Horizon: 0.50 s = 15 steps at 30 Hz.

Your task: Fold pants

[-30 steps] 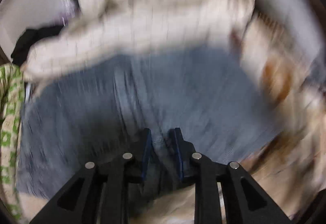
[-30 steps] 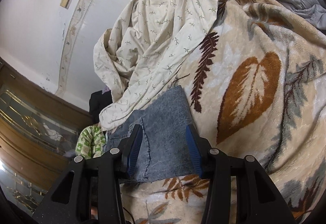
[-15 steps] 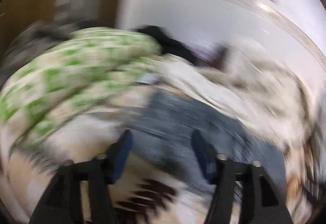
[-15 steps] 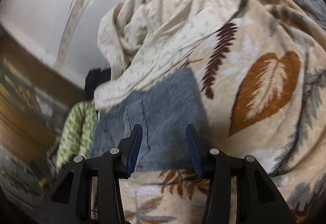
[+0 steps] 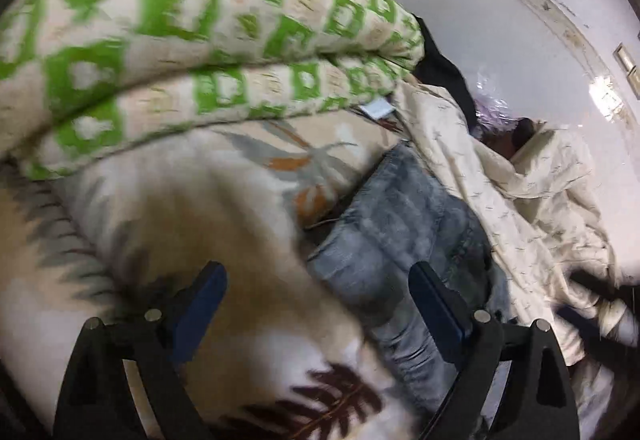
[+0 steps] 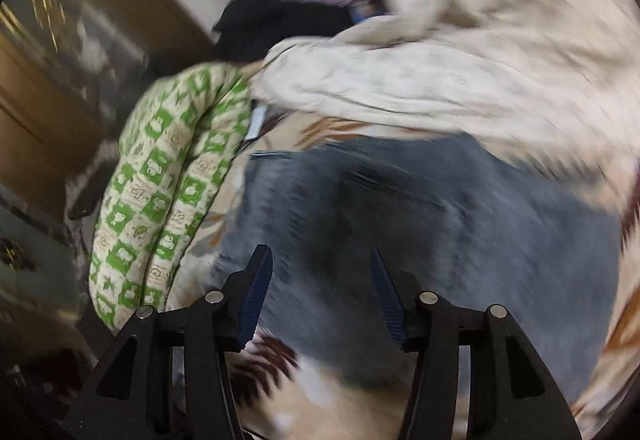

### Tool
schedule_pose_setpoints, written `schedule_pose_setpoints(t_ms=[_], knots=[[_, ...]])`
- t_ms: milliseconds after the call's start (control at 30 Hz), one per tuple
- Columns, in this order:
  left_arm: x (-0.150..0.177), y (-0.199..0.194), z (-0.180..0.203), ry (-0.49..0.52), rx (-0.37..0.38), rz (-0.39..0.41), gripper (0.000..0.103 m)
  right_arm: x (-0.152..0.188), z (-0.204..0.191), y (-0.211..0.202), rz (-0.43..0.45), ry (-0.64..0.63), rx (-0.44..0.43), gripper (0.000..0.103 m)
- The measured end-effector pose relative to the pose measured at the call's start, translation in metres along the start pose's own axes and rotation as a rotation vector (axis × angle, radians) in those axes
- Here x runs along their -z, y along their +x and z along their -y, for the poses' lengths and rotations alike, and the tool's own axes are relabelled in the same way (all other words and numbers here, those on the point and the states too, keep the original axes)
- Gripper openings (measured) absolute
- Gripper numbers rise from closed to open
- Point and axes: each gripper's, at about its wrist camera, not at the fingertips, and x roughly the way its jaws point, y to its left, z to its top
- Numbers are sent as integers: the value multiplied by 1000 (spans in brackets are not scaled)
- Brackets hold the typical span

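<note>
Lengthwise, pants (image 5: 400, 232) along cream quilt (image 5: 520, 200)

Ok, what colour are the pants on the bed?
Faded blue-grey denim pants, lying on the leaf-print blanket; the left wrist view shows them best.

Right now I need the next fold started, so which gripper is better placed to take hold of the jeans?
Probably the right gripper: its open jaws hang directly over the jeans. The left gripper, jaws just opened wide, hangs mostly over the leaf-print blanket.
</note>
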Motion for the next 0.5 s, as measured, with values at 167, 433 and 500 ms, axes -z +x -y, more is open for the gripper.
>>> schedule_pose_setpoints(t_ms=[167,433,500], knots=[[-4,20,11,36,82,-43,93,-59,-57,56,-124,-108,41,55],[-7,44,11,42,182,-114,52,-87,-107,151,-321,-263,240,55],[-8,45,12,61,185,-118,44,-87,-116,173,-360,-322,299,55]])
